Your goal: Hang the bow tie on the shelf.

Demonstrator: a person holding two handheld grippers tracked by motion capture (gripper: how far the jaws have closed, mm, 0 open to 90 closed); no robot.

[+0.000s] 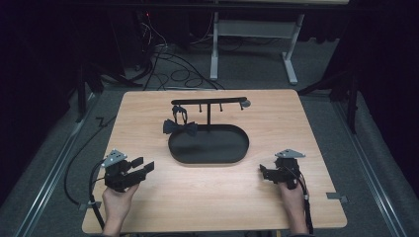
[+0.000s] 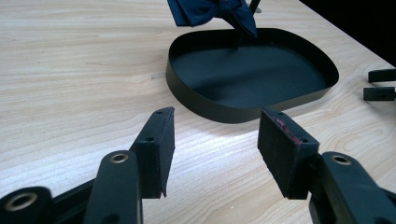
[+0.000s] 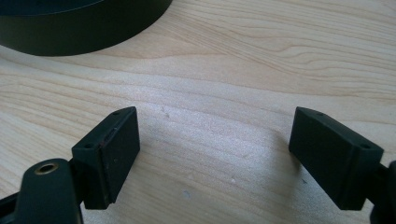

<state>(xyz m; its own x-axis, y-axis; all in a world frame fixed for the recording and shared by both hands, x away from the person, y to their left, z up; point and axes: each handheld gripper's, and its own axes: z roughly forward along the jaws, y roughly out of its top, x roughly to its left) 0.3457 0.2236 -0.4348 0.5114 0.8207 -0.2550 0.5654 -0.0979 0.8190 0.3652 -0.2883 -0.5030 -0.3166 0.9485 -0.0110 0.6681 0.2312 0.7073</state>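
Dark blue fabric bow tie (image 1: 180, 128) hangs well beyond our left gripper (image 1: 146, 165), jaws apart, holding nothing.

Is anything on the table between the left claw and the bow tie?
Only the near rim of the tray. The bow tie hangs from the stand above the tray's far edge; bare wood lies before the open left claw.

In the left gripper view, we see the bow tie (image 2: 212, 11) cut off by the top edge. In the right gripper view, the tray (image 3: 79, 28) is cropped likewise. The stand's hooks (image 1: 200, 107) are too small for us to resolve.
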